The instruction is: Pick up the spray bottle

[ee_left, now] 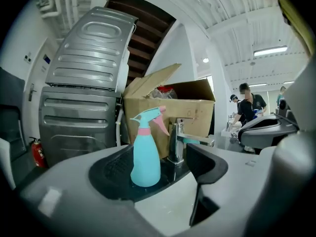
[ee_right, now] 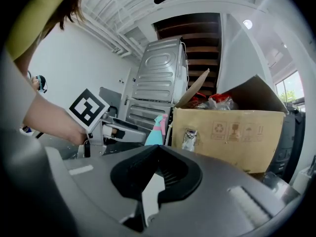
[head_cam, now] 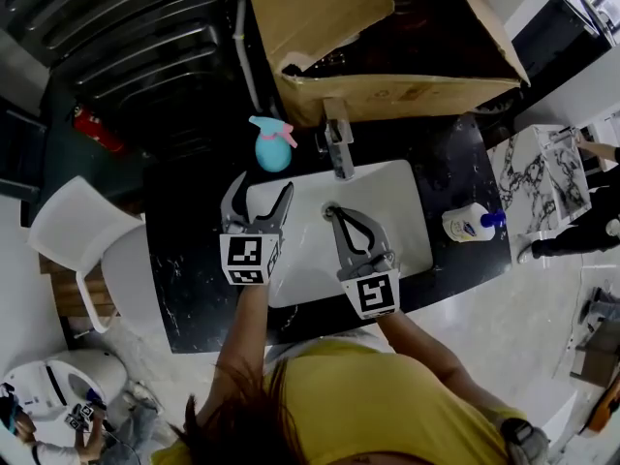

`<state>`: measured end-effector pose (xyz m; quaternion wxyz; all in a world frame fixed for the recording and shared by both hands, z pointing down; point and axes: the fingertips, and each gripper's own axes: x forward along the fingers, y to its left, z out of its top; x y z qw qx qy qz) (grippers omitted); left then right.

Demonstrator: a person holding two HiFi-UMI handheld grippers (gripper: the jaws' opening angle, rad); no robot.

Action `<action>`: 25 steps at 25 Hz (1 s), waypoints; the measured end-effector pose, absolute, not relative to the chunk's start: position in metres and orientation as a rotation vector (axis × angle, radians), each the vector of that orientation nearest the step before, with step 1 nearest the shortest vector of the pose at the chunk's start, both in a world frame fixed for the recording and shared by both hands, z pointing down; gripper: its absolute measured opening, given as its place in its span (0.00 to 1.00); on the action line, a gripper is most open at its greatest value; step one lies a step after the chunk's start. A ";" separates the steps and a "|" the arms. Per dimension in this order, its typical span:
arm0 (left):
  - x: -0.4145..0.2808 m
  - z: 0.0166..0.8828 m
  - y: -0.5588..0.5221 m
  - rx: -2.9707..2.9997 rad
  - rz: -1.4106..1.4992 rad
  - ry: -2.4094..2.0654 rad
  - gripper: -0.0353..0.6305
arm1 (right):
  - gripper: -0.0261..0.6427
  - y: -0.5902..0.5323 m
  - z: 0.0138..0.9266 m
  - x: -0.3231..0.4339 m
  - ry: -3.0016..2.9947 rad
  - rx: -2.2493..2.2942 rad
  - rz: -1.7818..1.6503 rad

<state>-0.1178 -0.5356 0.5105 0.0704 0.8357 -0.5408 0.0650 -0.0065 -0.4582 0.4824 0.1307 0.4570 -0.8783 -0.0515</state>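
A teal spray bottle [head_cam: 272, 146] with a pink trigger stands upright on the black counter [head_cam: 184, 250], just left of the faucet [head_cam: 338, 143]. My left gripper [head_cam: 260, 187] hovers over the sink's back left corner, open, its tips just short of the bottle. In the left gripper view the bottle [ee_left: 145, 157] stands ahead in the gap between the jaws of the left gripper [ee_left: 163, 177], untouched. My right gripper [head_cam: 334, 211] is over the white sink [head_cam: 407, 211], shut and empty. In the right gripper view its tips [ee_right: 158, 149] meet, with the bottle [ee_right: 157, 132] beyond them.
An open cardboard box [head_cam: 387, 95] stands behind the faucet. A white lotion bottle [head_cam: 472, 223] with a blue cap sits on the counter right of the sink. A grey ribbed metal appliance [ee_left: 84, 83] and a fire extinguisher [head_cam: 97, 129] are at the left. A white chair [head_cam: 77, 231] stands beside the counter.
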 end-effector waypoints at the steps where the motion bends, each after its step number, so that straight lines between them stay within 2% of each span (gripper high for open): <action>1: -0.118 0.514 -0.541 2.516 0.213 -1.627 0.57 | 0.04 -0.460 0.485 -0.007 -2.548 1.328 -0.143; 13: -0.117 0.563 -0.595 2.489 0.351 -1.578 0.68 | 0.04 -0.481 0.515 -0.012 -2.506 1.310 -0.094; 25: -0.112 0.593 -0.634 2.468 0.444 -1.535 0.68 | 0.04 -0.491 0.541 -0.017 -2.480 1.311 -0.010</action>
